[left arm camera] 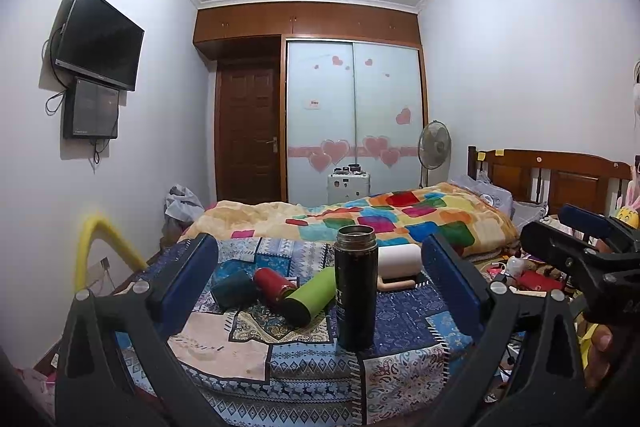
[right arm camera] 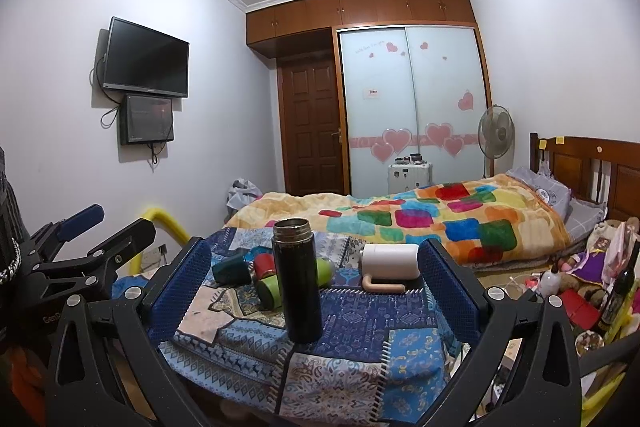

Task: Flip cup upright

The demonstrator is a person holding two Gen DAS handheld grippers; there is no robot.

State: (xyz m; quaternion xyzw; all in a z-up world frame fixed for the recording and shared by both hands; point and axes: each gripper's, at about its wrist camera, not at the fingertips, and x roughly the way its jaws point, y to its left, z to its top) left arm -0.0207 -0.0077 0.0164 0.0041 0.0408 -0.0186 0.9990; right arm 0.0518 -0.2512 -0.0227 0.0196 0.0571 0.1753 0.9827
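Note:
A tall black flask cup (left arm camera: 355,287) stands upright with its mouth open on the patchwork cloth; it also shows in the right wrist view (right arm camera: 298,279). My left gripper (left arm camera: 320,283) is open, its blue pads wide apart on either side of the flask, a little short of it. My right gripper (right arm camera: 314,283) is open and empty, with the flask between its pads but farther off. A white mug (left arm camera: 400,261) lies on its side behind the flask, also in the right wrist view (right arm camera: 390,261). Green (left arm camera: 312,295), red (left arm camera: 274,283) and dark teal (left arm camera: 234,289) cups lie on their sides to the left.
The cups rest on a small table under a blue patchwork cloth (left arm camera: 304,359). Behind it is a bed with a bright checked blanket (left arm camera: 400,219). A yellow foam-covered rail (left arm camera: 100,239) stands at the left. Cluttered items and a bottle (right arm camera: 618,291) lie at the right.

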